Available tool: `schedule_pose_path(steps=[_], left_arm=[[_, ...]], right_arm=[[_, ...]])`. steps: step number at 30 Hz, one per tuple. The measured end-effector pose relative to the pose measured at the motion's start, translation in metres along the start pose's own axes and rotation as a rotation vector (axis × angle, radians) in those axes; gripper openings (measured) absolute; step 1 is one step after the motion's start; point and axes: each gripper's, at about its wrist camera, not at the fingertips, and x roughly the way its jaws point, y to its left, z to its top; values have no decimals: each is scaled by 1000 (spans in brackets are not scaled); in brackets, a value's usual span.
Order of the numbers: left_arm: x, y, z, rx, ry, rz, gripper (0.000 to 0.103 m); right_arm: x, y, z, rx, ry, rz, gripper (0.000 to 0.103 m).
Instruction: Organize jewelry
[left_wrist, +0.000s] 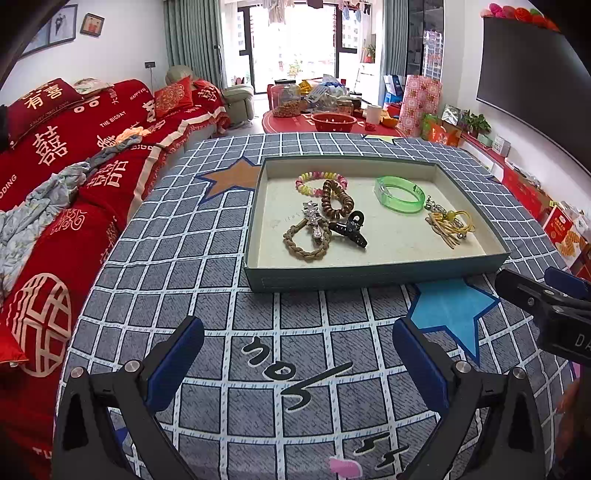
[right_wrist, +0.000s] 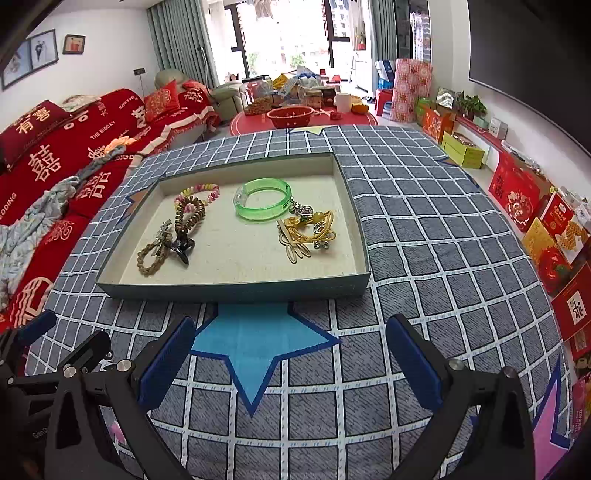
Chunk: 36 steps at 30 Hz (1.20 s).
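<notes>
Jewelry, all of it, sits inside the shallow tray (right_wrist: 236, 291) on the checked cloth (right_wrist: 424, 236), in two loose heaps. Near left: a braided brown cord bracelet (left_wrist: 306, 240) with a glittery silver clip (left_wrist: 313, 218) laid across it and a black claw clip (left_wrist: 351, 229) touching its right side. Behind them, a coiled brown spiral tie (left_wrist: 337, 198) overlaps a pastel beaded bracelet (left_wrist: 314, 181). Far right, a smooth translucent green bangle (right_wrist: 263, 199) lies flat, and just beside it a knot of yellow elastic loops, gold hairpins and small silver charms (right_wrist: 308, 230).

Both grippers hang on the near side of the tray, nothing held: the left gripper (left_wrist: 297, 365) has its blue-padded fingers spread wide, the right gripper (right_wrist: 290, 363) likewise.

So the pieces already lie in the tray. That fits a finished gathering, or a pile waiting to be sorted; I can't call which.

Where's the danger? That yellow tangle: pinch one loop and I'd expect the pins and charms to drag along. The bangle looks hard and slick, likely to squirt from padded fingers. The overlapped pieces on the left could lift together. And the tray looks light, so a snag might slide it on the cloth.
</notes>
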Motion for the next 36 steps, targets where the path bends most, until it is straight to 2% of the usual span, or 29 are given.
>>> schedule_pose_path(steps=[11, 36], left_arm=[[-23, 0, -12, -6, -66, 15, 103], [-28, 0, -14, -4, -74, 30, 103]], right_arm=[[-28, 8, -12, -22, -104, -20, 103], [-32, 14, -14, -47, -117, -24, 103]])
